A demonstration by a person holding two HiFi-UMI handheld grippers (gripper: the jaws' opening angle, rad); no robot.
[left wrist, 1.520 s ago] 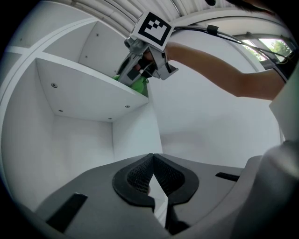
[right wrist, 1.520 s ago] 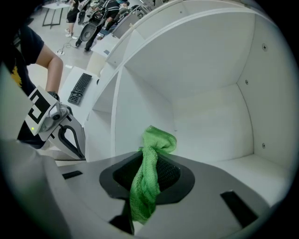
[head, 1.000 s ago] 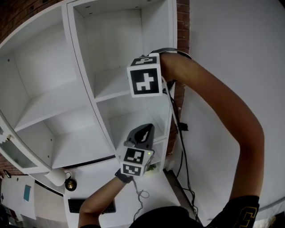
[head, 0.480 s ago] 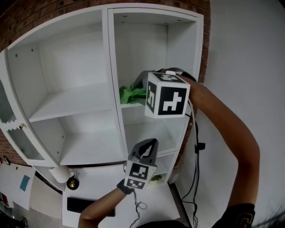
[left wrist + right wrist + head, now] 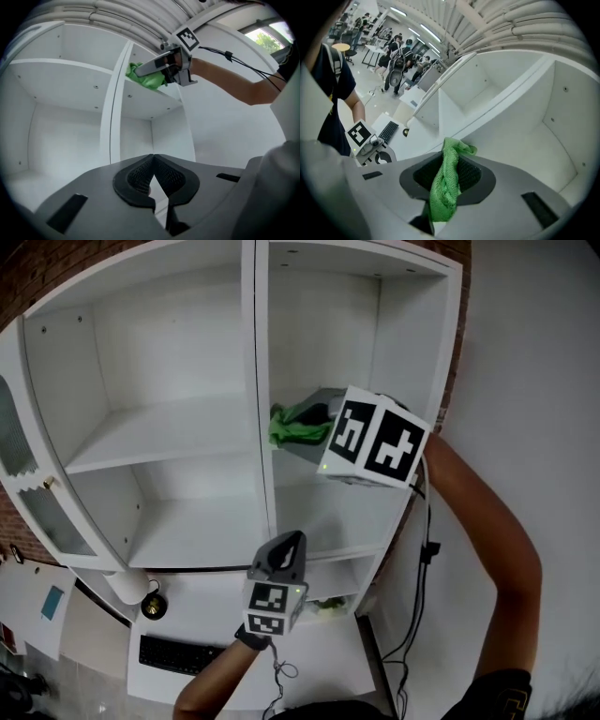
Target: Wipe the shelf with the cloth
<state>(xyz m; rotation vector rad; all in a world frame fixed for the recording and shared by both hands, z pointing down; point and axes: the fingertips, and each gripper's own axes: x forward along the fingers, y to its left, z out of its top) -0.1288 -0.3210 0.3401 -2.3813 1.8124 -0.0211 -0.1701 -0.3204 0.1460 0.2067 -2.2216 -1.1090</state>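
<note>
A green cloth (image 5: pixel 292 426) is bunched on the upper right shelf (image 5: pixel 298 456) of a white shelving unit. My right gripper (image 5: pixel 309 416) is shut on the cloth (image 5: pixel 446 183), which hangs pinched between its pads above the white shelf board (image 5: pixel 525 140). The left gripper view shows this from below, the cloth (image 5: pixel 146 77) at the shelf's front edge. My left gripper (image 5: pixel 287 546) is held lower, in front of the bottom compartments, apart from the cloth. Its jaws (image 5: pixel 152 172) are shut with nothing in them.
The unit has a left column of shelves (image 5: pixel 159 437) and a centre divider (image 5: pixel 262 427). A black keyboard (image 5: pixel 176 653) lies on the white desk below. Cables (image 5: pixel 427 549) hang along the right wall. People stand far off (image 5: pixel 401 47).
My right gripper has swung so the green cloth now shows on the shelf's left part. The head view has shifted right. The left gripper has stayed low.
</note>
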